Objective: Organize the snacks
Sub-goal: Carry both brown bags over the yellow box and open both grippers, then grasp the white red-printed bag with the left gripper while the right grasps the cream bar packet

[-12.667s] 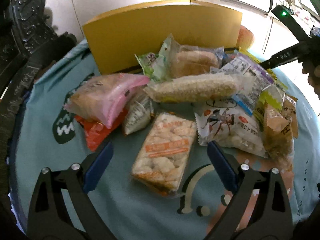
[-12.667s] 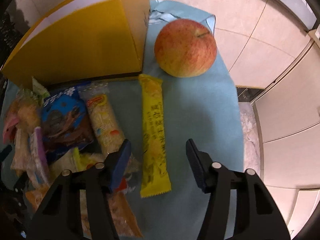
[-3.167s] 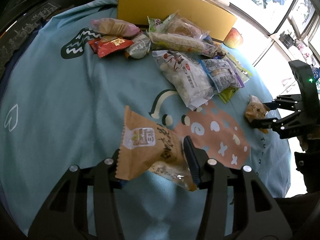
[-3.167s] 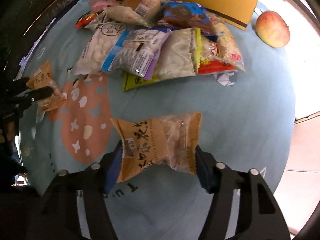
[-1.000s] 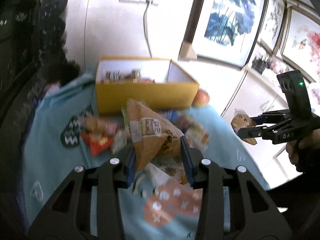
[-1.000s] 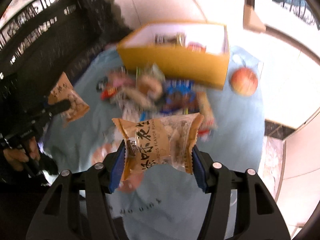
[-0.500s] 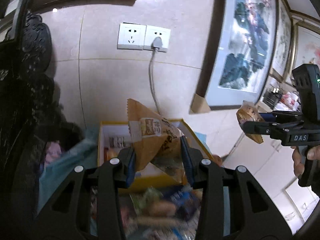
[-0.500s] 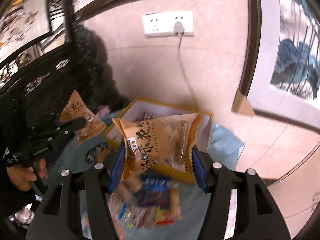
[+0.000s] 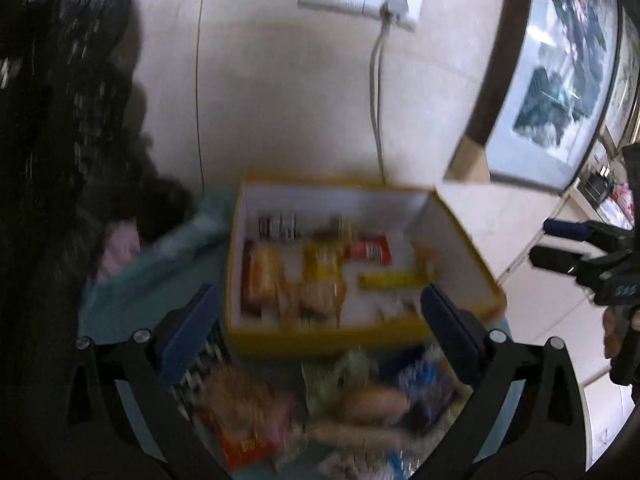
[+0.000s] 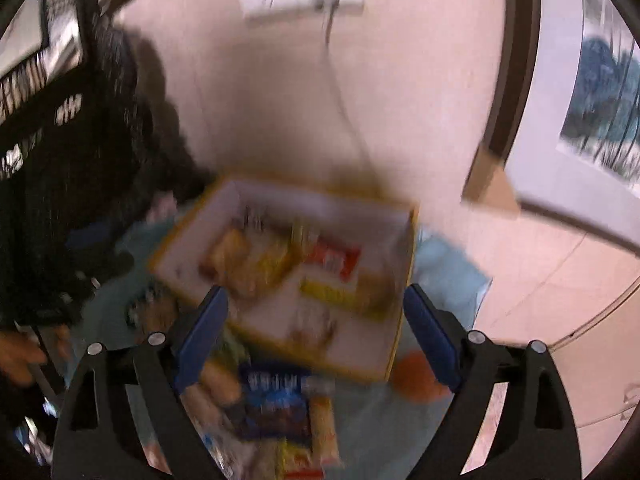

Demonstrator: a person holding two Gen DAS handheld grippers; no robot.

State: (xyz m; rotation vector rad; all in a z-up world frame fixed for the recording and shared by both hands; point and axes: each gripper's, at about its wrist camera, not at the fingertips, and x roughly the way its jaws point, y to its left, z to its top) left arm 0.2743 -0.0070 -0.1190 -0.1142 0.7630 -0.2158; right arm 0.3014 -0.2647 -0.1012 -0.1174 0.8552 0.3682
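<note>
A blue cloth (image 9: 132, 292) carries the yellow box (image 9: 360, 338), already holding snacks. Left gripper (image 9: 320, 326) and right gripper (image 10: 316, 332), jaws opening, hold nothing: release step. Next: collect the remaining packets (image 10: 280, 404) just before the box.

The only lettering that comes close to legible is on the black body of the right claw (image 9: 568, 246) at the right edge of the left wrist view, where pale characters near its grip look like "DAS", though blur leaves them uncertain. The wrappers in the yellow box (image 9: 360, 338) and the blue snack packet (image 10: 280, 404) in front of it carry print, but it is smeared by motion and cannot be read in either view.
</note>
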